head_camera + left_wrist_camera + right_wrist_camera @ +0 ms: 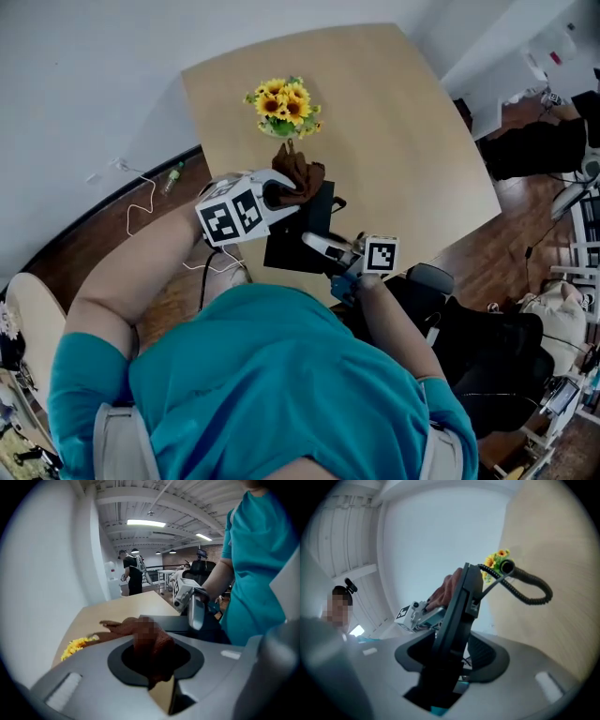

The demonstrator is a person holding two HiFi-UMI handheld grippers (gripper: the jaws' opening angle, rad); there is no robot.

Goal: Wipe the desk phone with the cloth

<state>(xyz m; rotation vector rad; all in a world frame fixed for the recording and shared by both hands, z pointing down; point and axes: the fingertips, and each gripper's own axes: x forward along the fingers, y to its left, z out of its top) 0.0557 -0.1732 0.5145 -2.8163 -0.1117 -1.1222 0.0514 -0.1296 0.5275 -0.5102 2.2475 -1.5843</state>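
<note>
Two grips: the left gripper (279,194) is clenched on the cloth (302,175), a brown bunch that stands out past its fingers. The right gripper (317,246) is clamped on the desk phone (298,232), whose dark body is seen edge-on between its fingers in the right gripper view.
Phone's place: it is held at the near edge of the surface (403,150), just in front of the person, and tipped up on its side. Whether its lower edge rests on the surface cannot be told.
Cloth's place: it is held just beyond the phone's far end, with the sunflowers (283,105) near behind it.
Step in hand: this is judged to be the wiping of a tipped-up face, with the phone steadied by the right grip.
Doing it well: the cloth is best spread flat on the face and drawn along it in long strokes. The push should be light enough that the phone is not twisted out of the right fingers. Loose cloth should be kept ahead of the left fingers, so that the casing is not scraped by their hard tips.
Cord: a coiled cord (529,590) loops off the phone's top, and strokes are best led away from it so that it is not snagged.
Edges: the near edge lies close under the phone, so a slip there could send the phone to the floor.
Open room: a wide bare stretch is left to the right and beyond, and only the flowers stand in the way.
</note>
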